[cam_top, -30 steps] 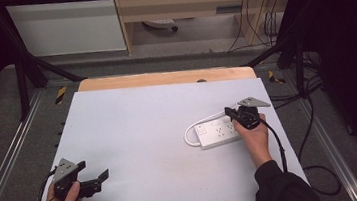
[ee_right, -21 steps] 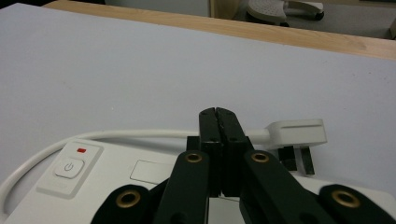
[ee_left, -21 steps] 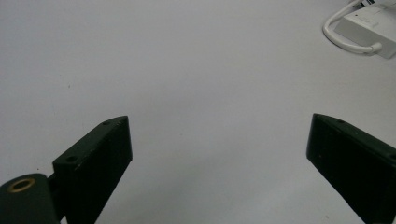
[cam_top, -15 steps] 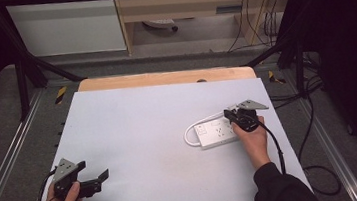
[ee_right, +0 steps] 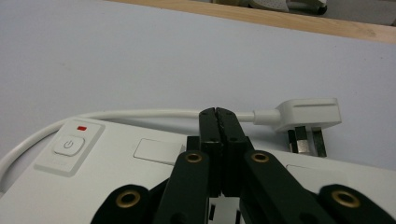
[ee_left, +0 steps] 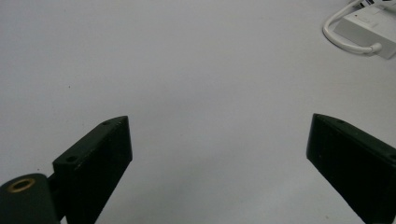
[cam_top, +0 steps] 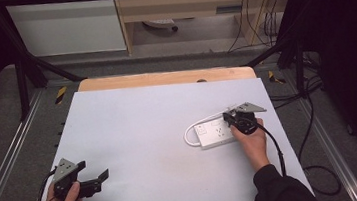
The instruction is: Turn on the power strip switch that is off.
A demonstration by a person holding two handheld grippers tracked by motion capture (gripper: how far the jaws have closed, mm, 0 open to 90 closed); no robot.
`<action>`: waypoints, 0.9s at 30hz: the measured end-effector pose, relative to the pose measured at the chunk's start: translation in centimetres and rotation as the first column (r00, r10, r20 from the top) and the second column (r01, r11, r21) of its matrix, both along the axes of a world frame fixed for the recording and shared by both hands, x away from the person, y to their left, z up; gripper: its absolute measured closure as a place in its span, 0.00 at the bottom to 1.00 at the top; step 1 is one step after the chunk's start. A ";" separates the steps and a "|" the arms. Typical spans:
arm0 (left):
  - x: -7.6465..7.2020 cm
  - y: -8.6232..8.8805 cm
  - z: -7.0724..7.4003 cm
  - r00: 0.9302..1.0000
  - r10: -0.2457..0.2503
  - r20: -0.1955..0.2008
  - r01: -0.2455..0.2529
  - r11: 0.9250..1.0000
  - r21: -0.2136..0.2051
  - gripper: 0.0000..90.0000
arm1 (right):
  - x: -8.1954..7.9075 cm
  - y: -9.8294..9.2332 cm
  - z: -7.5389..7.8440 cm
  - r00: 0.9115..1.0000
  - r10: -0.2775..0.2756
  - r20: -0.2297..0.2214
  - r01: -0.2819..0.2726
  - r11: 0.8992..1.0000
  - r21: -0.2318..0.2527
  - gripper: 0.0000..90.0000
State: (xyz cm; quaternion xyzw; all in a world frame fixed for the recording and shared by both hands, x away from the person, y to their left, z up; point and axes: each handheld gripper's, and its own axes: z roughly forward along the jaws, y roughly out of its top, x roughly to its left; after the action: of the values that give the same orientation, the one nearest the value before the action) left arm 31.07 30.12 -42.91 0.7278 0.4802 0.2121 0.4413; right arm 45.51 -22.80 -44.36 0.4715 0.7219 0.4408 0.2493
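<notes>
A white power strip (cam_top: 213, 133) lies on the right part of the white table (cam_top: 159, 127), its white cable (cam_top: 188, 134) looping round its left end. My right gripper (cam_top: 228, 117) hangs over the strip's right end, jaws shut with nothing between them. In the right gripper view the shut right gripper (ee_right: 218, 112) points across the strip (ee_right: 116, 161) toward the white plug (ee_right: 308, 115), which lies just behind the strip. A power button (ee_right: 68, 143) with a red mark sits at the strip's left end. My left gripper (cam_top: 93, 173) rests near the front left corner, open and empty (ee_left: 219, 123).
A wooden board edge (cam_top: 164, 78) runs along the table's far side. Black cables (cam_top: 319, 166) trail on the floor at the right. Metal frame rails (cam_top: 2, 169) flank the table. Bare table surface lies between the two grippers.
</notes>
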 end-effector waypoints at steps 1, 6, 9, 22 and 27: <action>0.0 0.0 0.0 1.000 0.001 0.004 -0.001 1.000 -0.002 0.08 | 0.0 0.0 0.0 1.000 0.000 0.001 0.000 1.000 -0.002 1.00; 0.0 0.0 0.0 1.000 -0.001 0.004 0.001 1.000 -0.002 0.08 | -0.1 0.2 -0.1 1.000 0.005 -0.003 -0.005 1.000 -0.008 1.00; 0.0 0.0 0.1 1.000 -0.001 0.003 0.001 1.000 -0.002 0.08 | -0.1 0.2 -0.2 1.000 0.005 -0.002 -0.005 1.000 -0.011 1.00; 0.0 0.0 0.0 1.000 0.000 0.005 0.000 1.000 -0.003 0.08 | -0.1 -0.1 -0.6 1.000 -0.006 -0.013 0.006 1.000 -0.004 1.00; 0.0 0.0 0.0 1.000 -0.001 0.004 0.001 1.000 -0.003 0.08 | -0.2 0.0 -0.6 1.000 0.000 -0.015 0.000 1.000 0.006 1.00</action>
State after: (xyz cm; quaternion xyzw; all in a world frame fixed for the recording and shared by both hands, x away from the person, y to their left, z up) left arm 31.08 30.09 -42.90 0.7270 0.4794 0.2125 0.4433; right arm 45.32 -22.82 -45.00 0.4754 0.7225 0.4395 0.2425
